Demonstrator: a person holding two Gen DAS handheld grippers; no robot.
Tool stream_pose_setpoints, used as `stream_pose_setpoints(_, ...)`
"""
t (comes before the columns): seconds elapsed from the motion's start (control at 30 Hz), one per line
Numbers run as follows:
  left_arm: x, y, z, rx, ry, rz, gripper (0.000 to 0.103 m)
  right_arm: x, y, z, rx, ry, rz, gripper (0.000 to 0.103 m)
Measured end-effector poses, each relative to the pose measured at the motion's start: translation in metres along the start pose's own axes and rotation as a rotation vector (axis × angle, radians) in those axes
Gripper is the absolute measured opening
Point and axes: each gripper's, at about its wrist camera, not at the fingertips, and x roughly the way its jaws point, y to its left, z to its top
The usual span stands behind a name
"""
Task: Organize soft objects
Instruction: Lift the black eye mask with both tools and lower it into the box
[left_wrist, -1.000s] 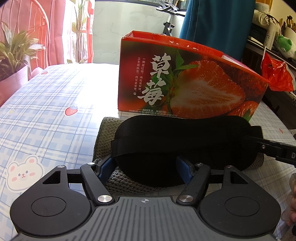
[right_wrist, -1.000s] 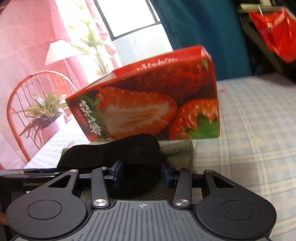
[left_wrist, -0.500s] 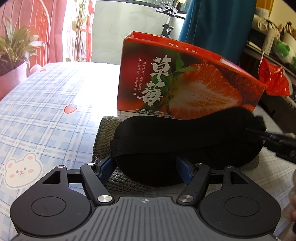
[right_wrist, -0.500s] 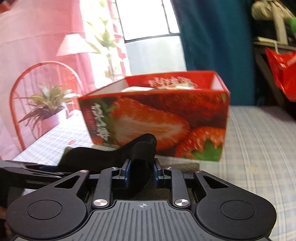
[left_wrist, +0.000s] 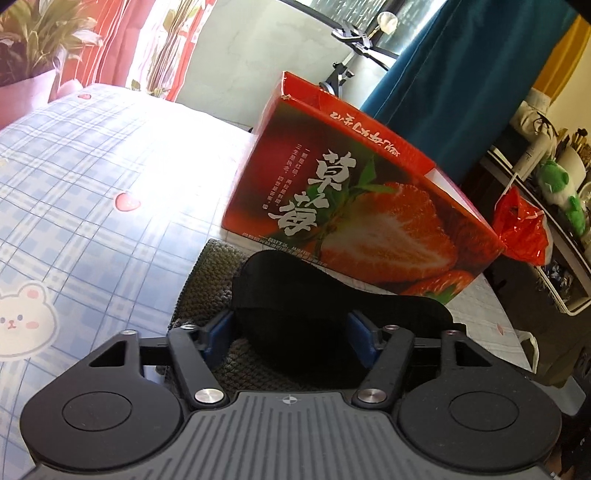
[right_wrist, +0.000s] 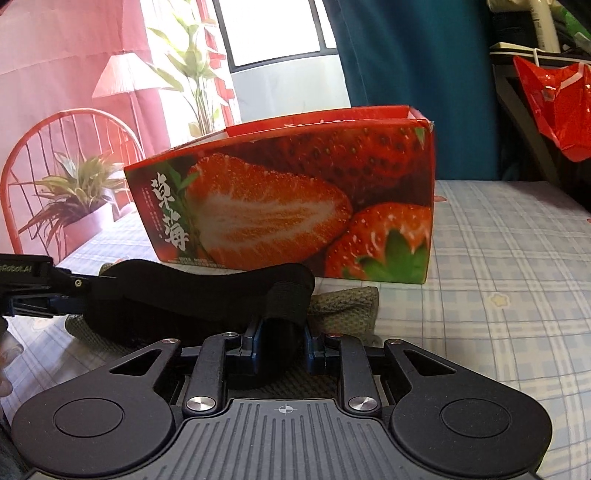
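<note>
A black sleep mask (left_wrist: 314, 306) lies on a grey-green knitted cloth (left_wrist: 210, 273) in front of a red strawberry box (left_wrist: 369, 206). My left gripper (left_wrist: 290, 328) straddles the mask's left end; its jaws are closing and the blue pads touch the mask's edges. In the right wrist view the mask (right_wrist: 192, 291) stretches leftward over the cloth (right_wrist: 343, 302), before the box (right_wrist: 280, 206). My right gripper (right_wrist: 282, 332) is shut on the mask's right end, pinching the fabric and strap. The left gripper (right_wrist: 55, 295) shows at the far left, at the mask's other end.
The checked blue tablecloth (left_wrist: 92, 206) spreads to the left and also to the right (right_wrist: 509, 266). A potted plant (right_wrist: 77, 199) and red chair stand beyond the table. A red plastic bag (left_wrist: 524, 229) hangs by a cluttered shelf at right.
The right gripper's jaws closed onto the mask's right end and raised it a little. The left gripper rolled, tilting its view, and its pads drew in against the mask.
</note>
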Motion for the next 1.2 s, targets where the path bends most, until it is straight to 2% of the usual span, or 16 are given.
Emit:
stream_pose_setpoints(0.03,0.002,-0.001,0.001,0.006,0.006,0.008,0.053,0.0,0.0,0.0,-0.002,-0.003,0.001,0.02)
stream_pose_setpoints(0.1,0.001,-0.003,0.0,0.016,0.001,0.027,0.044,0.0,-0.001,-0.001,-0.004,-0.005,0.003,0.02)
stream_pose_setpoints(0.17,-0.001,-0.006,-0.001,0.032,-0.01,0.038,0.031,0.0,-0.002,-0.001,-0.001,-0.008,0.007,0.02)
stream_pose_setpoints(0.37,-0.009,-0.021,-0.004,0.107,-0.044,0.05,0.016,-0.001,-0.004,-0.001,0.017,-0.014,0.023,0.019)
stream_pose_setpoints(0.67,-0.018,-0.043,-0.01,0.199,-0.08,0.032,0.012,-0.017,-0.006,0.002,0.05,-0.052,0.026,0.018)
stream_pose_setpoints(0.87,-0.021,-0.048,-0.013,0.2,-0.083,0.027,0.012,-0.036,0.002,0.009,0.022,-0.101,0.018,0.017)
stream_pose_setpoints(1.2,-0.043,-0.06,-0.011,0.203,-0.137,0.003,0.012,-0.067,0.01,0.02,0.005,-0.155,0.014,0.016)
